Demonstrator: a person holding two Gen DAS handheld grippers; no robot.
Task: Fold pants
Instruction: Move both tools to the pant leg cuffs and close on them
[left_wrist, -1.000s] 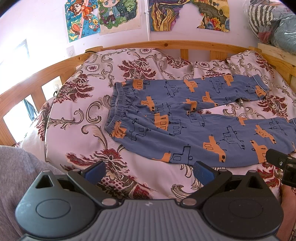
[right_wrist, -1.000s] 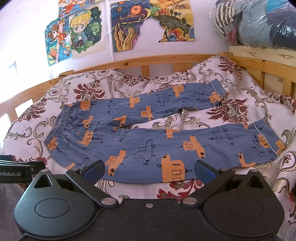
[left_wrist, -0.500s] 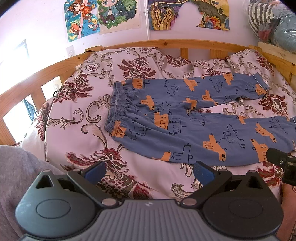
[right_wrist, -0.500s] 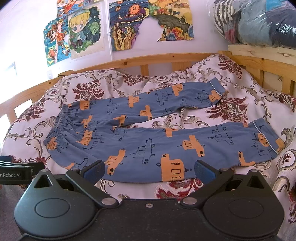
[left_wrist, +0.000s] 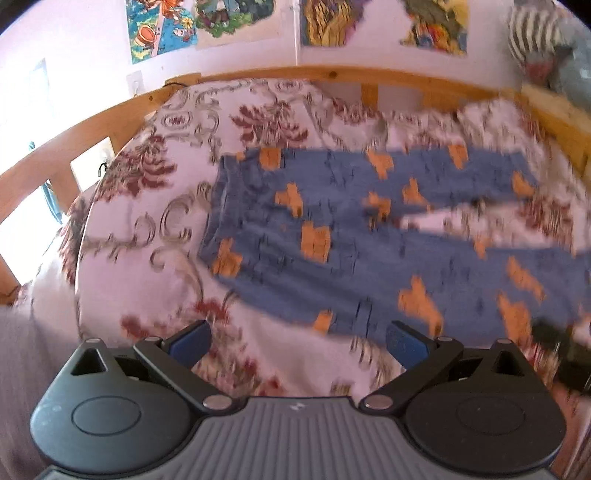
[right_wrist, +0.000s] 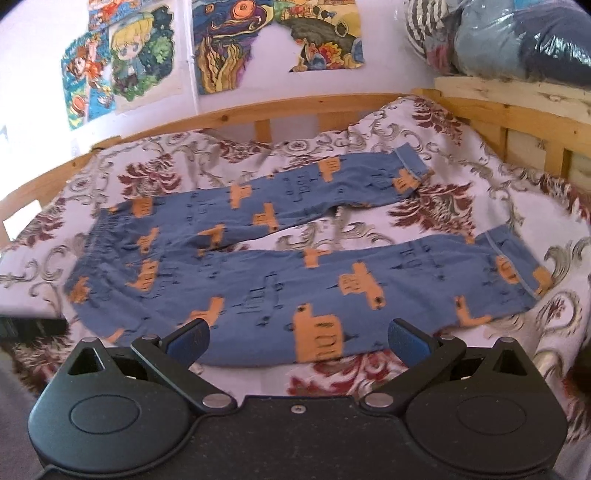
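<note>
One pair of blue pants (right_wrist: 258, 266) with orange trucks, flat on bed (right_wrist: 461, 206), two legs spread apart, waistband at left. Left gripper (left_wrist: 295, 343) fingers wide apart, holding nothing. Right gripper (right_wrist: 295, 341) fingers wide apart too, near lower leg edge. Four drawings (right_wrist: 229, 48) on wall.

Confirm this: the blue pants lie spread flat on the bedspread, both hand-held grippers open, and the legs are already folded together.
Not quite. The right wrist view shows the pants with legs apart, bedspread showing between them. Both the left hand-held gripper and right hand-held gripper are open.
</note>
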